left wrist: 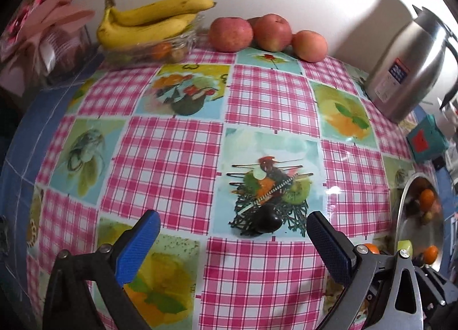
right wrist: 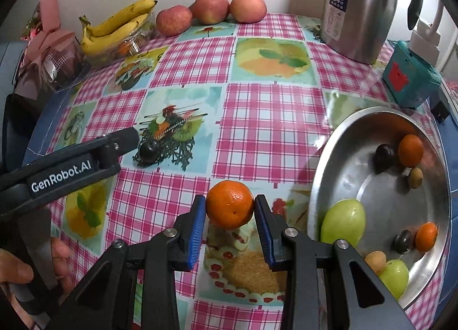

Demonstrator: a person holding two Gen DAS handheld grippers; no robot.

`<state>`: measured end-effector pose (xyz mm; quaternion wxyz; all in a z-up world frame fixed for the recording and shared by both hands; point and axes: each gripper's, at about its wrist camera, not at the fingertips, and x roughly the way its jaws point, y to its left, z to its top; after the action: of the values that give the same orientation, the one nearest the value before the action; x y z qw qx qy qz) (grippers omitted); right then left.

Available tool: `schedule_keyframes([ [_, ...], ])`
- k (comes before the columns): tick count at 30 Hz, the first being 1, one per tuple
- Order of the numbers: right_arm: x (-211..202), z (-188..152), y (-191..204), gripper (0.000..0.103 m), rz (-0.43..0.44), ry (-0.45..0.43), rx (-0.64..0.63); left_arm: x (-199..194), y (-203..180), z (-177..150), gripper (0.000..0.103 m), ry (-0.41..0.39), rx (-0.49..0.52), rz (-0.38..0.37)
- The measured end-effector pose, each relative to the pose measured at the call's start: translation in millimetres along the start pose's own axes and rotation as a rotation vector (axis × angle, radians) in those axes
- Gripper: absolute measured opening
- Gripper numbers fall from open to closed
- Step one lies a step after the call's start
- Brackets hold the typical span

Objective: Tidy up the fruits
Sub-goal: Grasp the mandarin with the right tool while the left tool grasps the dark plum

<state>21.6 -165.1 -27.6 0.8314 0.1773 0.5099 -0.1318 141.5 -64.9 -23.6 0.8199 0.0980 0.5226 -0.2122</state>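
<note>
1. The right gripper (right wrist: 230,208) has its blue pads pressed on either side of an orange (right wrist: 230,204), holding it above the checked tablecloth (right wrist: 257,118).
2. At three o'clock from that orange, the rim of a steel bowl (right wrist: 312,195) lies just beside the right jaw; inside it are small oranges, green fruits and dark plums.
3. From ten to one o'clock the cloth is bare up to the far wall.
4. The left gripper (left wrist: 233,224) stands wide open with nothing between its pads.
5. A dark plum (left wrist: 267,222) lies on the cloth between the open jaws, nearer the right one and touching neither.
6. At twelve o'clock, well apart, three apples (left wrist: 252,33) line the far edge; bananas (left wrist: 148,22) sit at eleven and a steel jug (left wrist: 406,69) at two.
</note>
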Motion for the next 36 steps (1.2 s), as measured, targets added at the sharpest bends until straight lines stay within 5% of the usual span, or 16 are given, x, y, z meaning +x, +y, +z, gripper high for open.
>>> schedule_keyframes([
  [3, -3, 0, -2, 0.036, 0.007, -0.005, 0.004, -1, -6, -2, 0.100, -0.012, 0.023, 0.008],
  [13, -10, 0, -5, 0.036, 0.022, -0.018, 0.013, 18, -20, -5, 0.062, 0.028, 0.070, -0.032],
  [26, -12, 0, -6, 0.036, 0.038, -0.020, 0.023, 29, -20, -9, 0.028, 0.063, 0.064, -0.053],
  [36, -13, 0, -6, 0.036, 0.040, -0.025, 0.024, 12, -20, -3, 0.027, 0.040, 0.050, -0.082],
])
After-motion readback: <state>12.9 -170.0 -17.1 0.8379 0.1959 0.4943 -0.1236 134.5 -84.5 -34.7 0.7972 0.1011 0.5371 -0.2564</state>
